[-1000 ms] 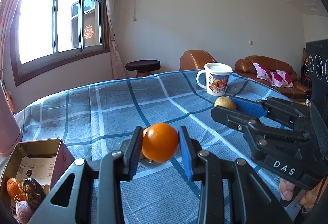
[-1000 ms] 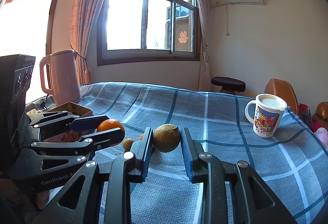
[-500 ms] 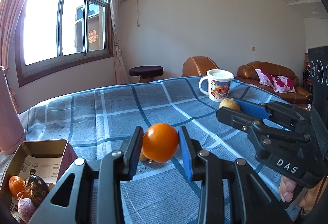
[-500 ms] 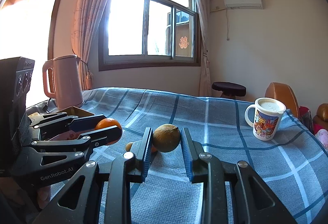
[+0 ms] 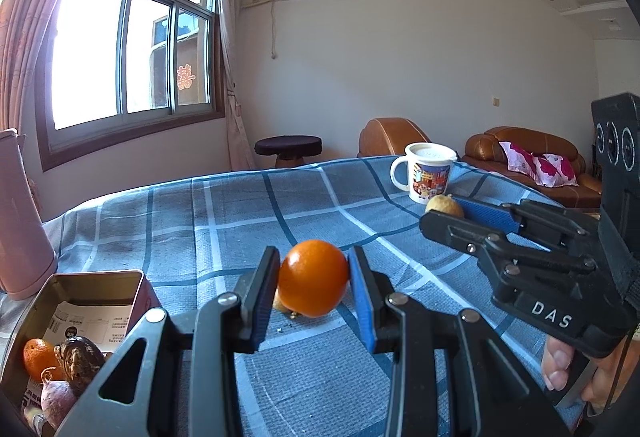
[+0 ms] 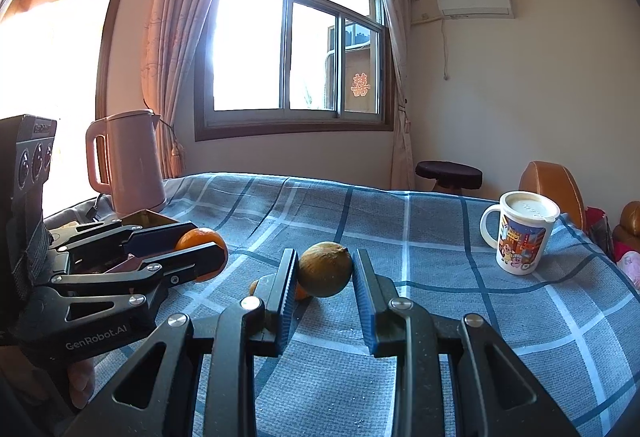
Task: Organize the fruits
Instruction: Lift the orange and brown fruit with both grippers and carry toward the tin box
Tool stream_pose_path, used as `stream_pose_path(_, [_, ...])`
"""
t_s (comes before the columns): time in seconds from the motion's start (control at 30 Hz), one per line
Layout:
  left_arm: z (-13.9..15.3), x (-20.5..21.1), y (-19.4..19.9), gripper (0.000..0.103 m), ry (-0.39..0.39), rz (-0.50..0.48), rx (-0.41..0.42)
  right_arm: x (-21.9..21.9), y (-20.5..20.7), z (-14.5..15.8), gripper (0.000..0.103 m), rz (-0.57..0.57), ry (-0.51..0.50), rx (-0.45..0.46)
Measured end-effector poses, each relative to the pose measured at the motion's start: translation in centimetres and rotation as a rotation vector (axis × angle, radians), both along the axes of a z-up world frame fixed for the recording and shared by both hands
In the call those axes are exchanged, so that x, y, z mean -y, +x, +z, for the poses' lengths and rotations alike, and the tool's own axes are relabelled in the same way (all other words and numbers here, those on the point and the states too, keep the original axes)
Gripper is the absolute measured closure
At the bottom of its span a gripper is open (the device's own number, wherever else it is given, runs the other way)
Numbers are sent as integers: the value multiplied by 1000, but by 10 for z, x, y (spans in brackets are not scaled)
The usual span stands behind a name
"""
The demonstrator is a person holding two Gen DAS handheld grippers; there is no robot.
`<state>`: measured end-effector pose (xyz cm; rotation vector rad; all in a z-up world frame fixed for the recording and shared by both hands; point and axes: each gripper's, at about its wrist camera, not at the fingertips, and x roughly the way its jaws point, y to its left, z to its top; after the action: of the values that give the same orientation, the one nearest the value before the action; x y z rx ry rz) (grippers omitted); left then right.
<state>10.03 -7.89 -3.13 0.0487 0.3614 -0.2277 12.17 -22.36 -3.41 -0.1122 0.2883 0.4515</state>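
Orange fruit: a round, glossy, bright orange citrus fruit (image 5: 313, 278) sits clamped between the blue-padded fingers of the left gripper (image 5: 313, 291), lifted above the blue plaid tablecloth (image 5: 240, 221); from the right wrist view it shows as an orange fruit (image 6: 199, 238) between that gripper's fingers.
Brown fruit: a dull olive-brown, egg-shaped fruit with a rough skin (image 6: 325, 269) is pinched in the right gripper (image 6: 325, 287), both pads touching its sides; in the left wrist view only its yellowish end (image 5: 443, 205) shows past the fingers.
Loose fruit: small orange and brownish pieces (image 6: 301, 293) lie on the cloth just behind the brown fruit, partly hidden.
Tin: an open, rectangular gold metal tin (image 5: 96, 279) stands at the left, holding a small orange (image 5: 38, 357), a dark wrinkled fruit (image 5: 80, 359) and a reddish-purple one (image 5: 56, 399) over printed paper.
Mug: a white cartoon-printed mug with a lid (image 6: 524, 237) stands far right, well apart from the fruit.
Kettle: a pink electric kettle (image 6: 128, 161) stands beyond the tin.
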Motion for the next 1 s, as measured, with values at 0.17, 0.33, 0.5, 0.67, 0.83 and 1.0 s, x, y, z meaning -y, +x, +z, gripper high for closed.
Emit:
stream_pose_path(0.17, [0,-5,-3,66,-11,2,-2,-9,-3,0,73,29,1,-3])
stream_pose_path(0.33, [0,-11,-8,66,-15,10,1,-19,-6,-1,73,47,-13,-3])
stream_pose_path(0.5, [1,-18,-12,66,-22,20,3,-25,-8,-1,73,62,-14,-6])
stream_pose_path(0.67, [1,-28,-16,66,-37,32,3,-36,-10,-2,73,85,-26,-10])
stream_pose_path(0.83, [1,-40,-21,66,-51,45,2,-49,-10,-3,73,109,-39,-16])
stream_pose_path(1.0, [1,-53,-27,66,-61,65,8,-63,-12,-4,73,136,-49,-19])
